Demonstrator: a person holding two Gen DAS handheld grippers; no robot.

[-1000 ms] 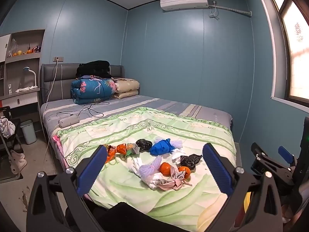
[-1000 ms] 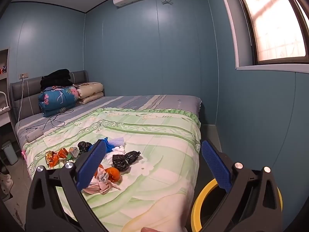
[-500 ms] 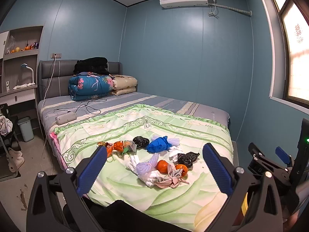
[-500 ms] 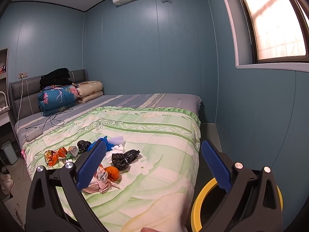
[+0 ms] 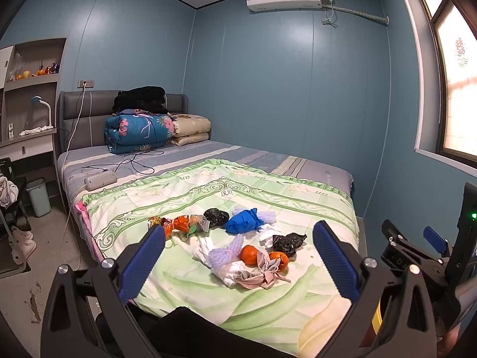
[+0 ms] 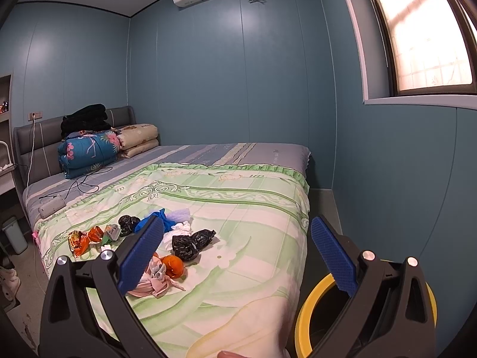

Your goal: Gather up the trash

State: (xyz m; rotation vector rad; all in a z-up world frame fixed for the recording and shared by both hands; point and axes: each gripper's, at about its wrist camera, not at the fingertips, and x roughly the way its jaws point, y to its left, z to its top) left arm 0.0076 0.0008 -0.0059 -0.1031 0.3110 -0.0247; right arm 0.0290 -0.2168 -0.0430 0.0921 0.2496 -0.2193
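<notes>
Two black bags, two oranges, one blue wad.

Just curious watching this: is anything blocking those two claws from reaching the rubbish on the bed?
Nothing visible. The trash pile lies in the open on the green quilt, with clear air between it and both the open left gripper and open right gripper.

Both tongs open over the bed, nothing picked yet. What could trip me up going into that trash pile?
1. The orange fruits sit tangled in the pinkish rag; a grab there may drag both, or send one rolling.
2. The trash lies on the loose green quilt; the tongs could pinch fabric too.
3. The yellow-rimmed bin sits low beside the bed, so drops may miss.
</notes>
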